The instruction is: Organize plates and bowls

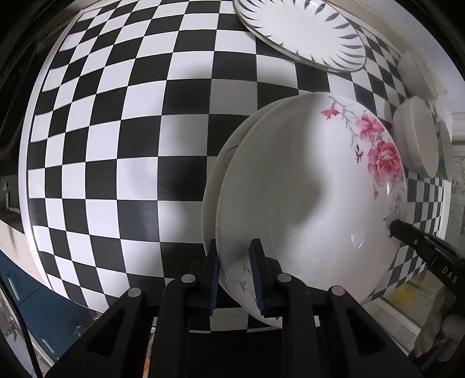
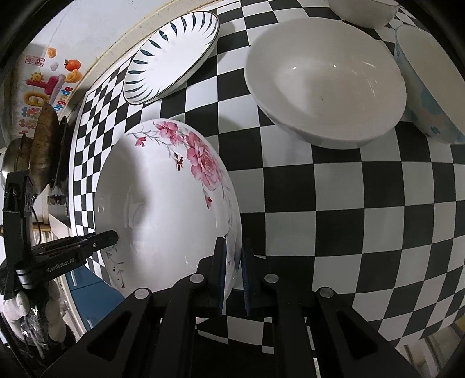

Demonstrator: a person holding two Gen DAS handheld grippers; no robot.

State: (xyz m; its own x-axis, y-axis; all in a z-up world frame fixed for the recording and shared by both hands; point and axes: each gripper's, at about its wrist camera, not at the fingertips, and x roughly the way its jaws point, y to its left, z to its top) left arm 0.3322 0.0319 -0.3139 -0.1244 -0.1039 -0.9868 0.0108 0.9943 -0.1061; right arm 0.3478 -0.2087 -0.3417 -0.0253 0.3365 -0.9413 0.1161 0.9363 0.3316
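A white plate with pink flowers (image 1: 305,189) (image 2: 162,203) is held at two opposite rims, over the checkered table (image 1: 116,145) (image 2: 348,218). My left gripper (image 1: 235,276) is shut on its near rim, blue pads on either side. My right gripper (image 2: 234,276) is shut on the other rim; its black tip (image 1: 392,229) shows at the plate's far edge, as the left gripper's tip (image 2: 114,237) does in the right wrist view. A second white plate with a grey swirl (image 1: 215,186) lies just under the flowered one, peeking out on its left.
A plate with blue leaf marks (image 1: 302,32) (image 2: 171,55) lies farther back. A large white bowl (image 2: 325,81), a blue-patterned bowl (image 2: 427,87) and another bowl (image 2: 363,11) stand to the right. A dark pan (image 2: 43,145) sits past the table's left edge.
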